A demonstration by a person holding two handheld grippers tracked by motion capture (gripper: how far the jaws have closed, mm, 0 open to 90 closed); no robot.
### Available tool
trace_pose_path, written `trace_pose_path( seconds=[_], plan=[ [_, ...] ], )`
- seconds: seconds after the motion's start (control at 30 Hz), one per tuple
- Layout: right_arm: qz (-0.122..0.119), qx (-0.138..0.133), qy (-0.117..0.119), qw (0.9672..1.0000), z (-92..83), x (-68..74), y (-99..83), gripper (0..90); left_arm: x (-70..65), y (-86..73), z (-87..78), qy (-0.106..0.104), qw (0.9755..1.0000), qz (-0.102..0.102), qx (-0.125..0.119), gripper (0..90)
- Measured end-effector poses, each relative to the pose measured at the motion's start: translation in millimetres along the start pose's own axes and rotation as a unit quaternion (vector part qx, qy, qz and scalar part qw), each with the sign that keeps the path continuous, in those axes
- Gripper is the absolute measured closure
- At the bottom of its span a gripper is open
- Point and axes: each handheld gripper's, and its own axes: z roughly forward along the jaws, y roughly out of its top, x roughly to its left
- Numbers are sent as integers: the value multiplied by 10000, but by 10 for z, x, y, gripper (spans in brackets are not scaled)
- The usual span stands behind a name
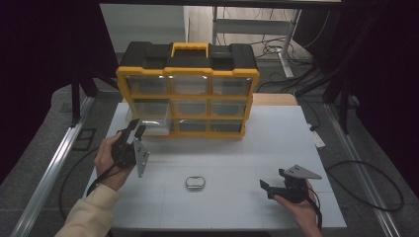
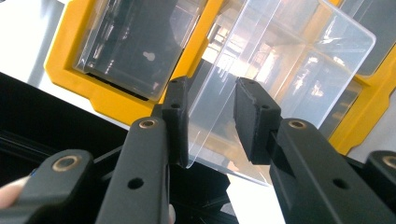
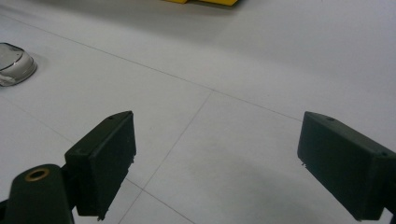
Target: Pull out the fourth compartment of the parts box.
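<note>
L gripper (image 1: 134,129) jaws straddle the clear drawer (image 2: 280,74), pulled partway from organizer's (image 1: 188,74) bottom-left slot, prob. to slide it; grip unclear. R gripper (image 1: 274,188) jaws open, idle over tabletop (image 1: 237,163).

White rectangular table (image 1: 237,148), thin seam lines across top. On it: yellow-and-black plastic organizer case with 9 clear drawers (image 1: 188,89) at far edge; small oval silver metal piece (image 1: 195,182) near front centre.
</note>
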Motion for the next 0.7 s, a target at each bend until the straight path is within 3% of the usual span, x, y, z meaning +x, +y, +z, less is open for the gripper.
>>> trace_pose_path(
  seconds=[0.7],
  plan=[
    [-4,5,1,10000,1,1,-1,121,-26,-13,-21,-14,10000,-1,-36,651]
  ],
)
